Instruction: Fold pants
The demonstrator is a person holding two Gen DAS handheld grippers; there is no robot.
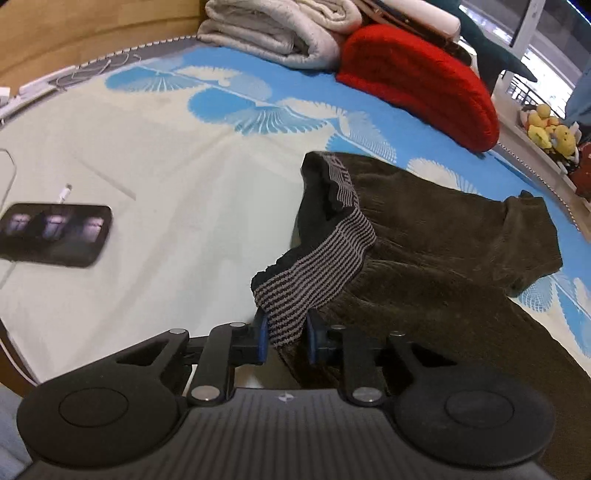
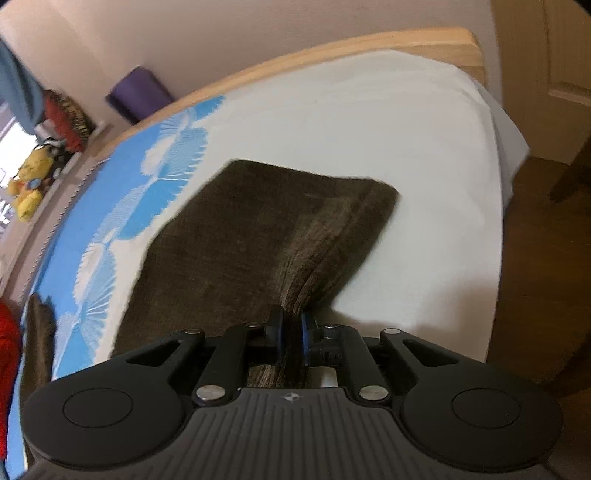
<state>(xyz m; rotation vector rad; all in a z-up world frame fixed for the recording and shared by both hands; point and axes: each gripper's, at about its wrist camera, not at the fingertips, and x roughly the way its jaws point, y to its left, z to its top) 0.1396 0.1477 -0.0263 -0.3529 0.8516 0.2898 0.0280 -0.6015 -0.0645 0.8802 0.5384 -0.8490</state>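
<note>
Dark brown corduroy pants (image 1: 436, 240) lie on the bed, with a grey-and-black striped waistband (image 1: 317, 273) turned up. My left gripper (image 1: 284, 332) is shut on the striped waistband at the pants' near edge. In the right wrist view the pants' leg end (image 2: 258, 229) lies flat on the sheet, with a raised ridge of cloth running to my right gripper (image 2: 291, 332), which is shut on the pants' near edge.
A phone (image 1: 51, 234) with a white cable lies on the sheet at left. A folded grey blanket (image 1: 273, 33) and a red cushion (image 1: 421, 81) sit at the far side. Plush toys (image 1: 550, 129) stand beyond the bed's edge. The wooden bed frame (image 2: 332, 51) and floor (image 2: 535, 258) lie right.
</note>
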